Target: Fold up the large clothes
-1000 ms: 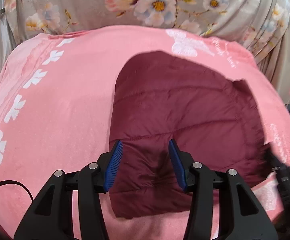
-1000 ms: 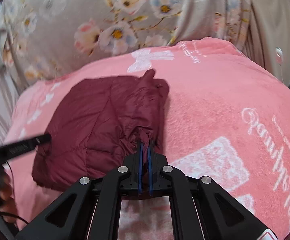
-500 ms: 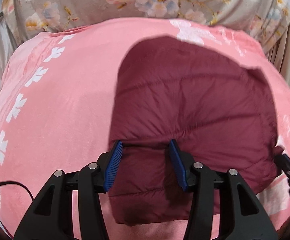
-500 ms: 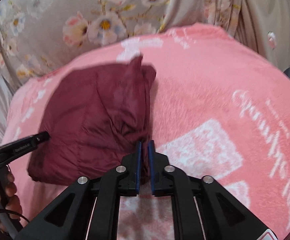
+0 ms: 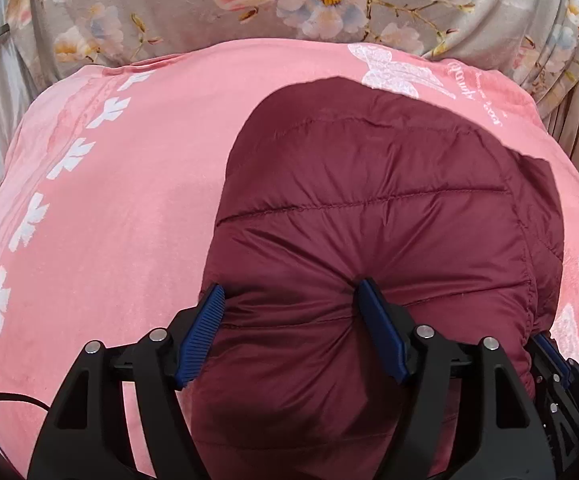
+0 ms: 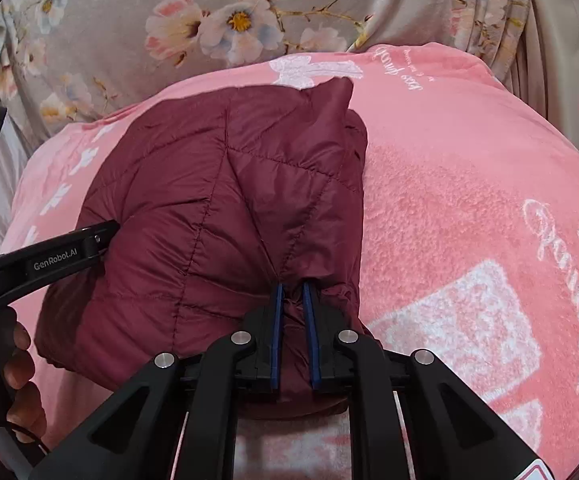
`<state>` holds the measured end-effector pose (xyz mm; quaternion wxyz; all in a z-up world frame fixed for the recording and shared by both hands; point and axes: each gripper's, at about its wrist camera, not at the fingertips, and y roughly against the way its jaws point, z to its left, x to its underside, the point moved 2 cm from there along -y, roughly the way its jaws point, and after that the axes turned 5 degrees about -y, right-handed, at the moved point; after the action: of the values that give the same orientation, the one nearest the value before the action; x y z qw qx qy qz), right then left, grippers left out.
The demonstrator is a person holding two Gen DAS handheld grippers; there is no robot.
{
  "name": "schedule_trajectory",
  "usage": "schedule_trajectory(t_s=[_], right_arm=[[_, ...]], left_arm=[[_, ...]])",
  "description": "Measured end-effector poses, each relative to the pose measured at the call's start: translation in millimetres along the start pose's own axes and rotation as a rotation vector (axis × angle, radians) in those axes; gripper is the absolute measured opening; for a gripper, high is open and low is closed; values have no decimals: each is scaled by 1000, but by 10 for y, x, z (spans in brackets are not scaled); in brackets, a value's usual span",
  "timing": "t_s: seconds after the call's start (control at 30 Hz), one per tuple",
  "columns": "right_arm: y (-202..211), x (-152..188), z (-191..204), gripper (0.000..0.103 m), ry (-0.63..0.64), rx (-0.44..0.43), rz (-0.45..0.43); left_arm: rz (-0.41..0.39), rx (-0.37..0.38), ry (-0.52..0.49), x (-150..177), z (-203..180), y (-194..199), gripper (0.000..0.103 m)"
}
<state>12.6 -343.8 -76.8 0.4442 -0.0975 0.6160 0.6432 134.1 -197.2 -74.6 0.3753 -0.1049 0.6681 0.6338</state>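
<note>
My right gripper (image 6: 292, 292) is pinched on a bunched fold of the maroon quilted jacket (image 6: 217, 216), blue pads (image 6: 276, 320) nearly together with fabric squeezed between them; my left gripper (image 5: 289, 300) has its blue pads (image 5: 201, 334) spread wide, straddling the puffy near edge of the jacket (image 5: 369, 220), the right-hand pad digging a crease into the padding, the other at the jacket's left edge, nothing clamped; from the right wrist view the left gripper (image 6: 105, 236) reaches in from the left, its black arm marked GenRobot.AI, tip touching the jacket's side, my hand (image 6: 13, 380) on its handle at the lower left; from the left wrist view the right gripper (image 5: 553, 360) shows only as a black body at the lower right, tucked under the jacket edge; the jacket lies folded into a thick bundle on the pink blanket (image 5: 109, 220) with white leaf and butterfly prints and white script; grey floral fabric (image 6: 229, 20) hangs behind the blanket's far edge.
</note>
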Motion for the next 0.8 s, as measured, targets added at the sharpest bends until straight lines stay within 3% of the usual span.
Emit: schedule_trajectory(t_s=[0.13, 0.33, 0.8], right_arm=[[-59, 21, -1, 12, -1, -3, -6], [-72, 71, 15, 12, 10, 8, -25], [-85, 96, 19, 12, 18, 20, -30]], left_arm=[[-5, -29, -12, 21, -26, -67, 75], [10, -11, 29, 49, 68, -165, 87], [-10, -36, 20, 89, 18, -192, 87]])
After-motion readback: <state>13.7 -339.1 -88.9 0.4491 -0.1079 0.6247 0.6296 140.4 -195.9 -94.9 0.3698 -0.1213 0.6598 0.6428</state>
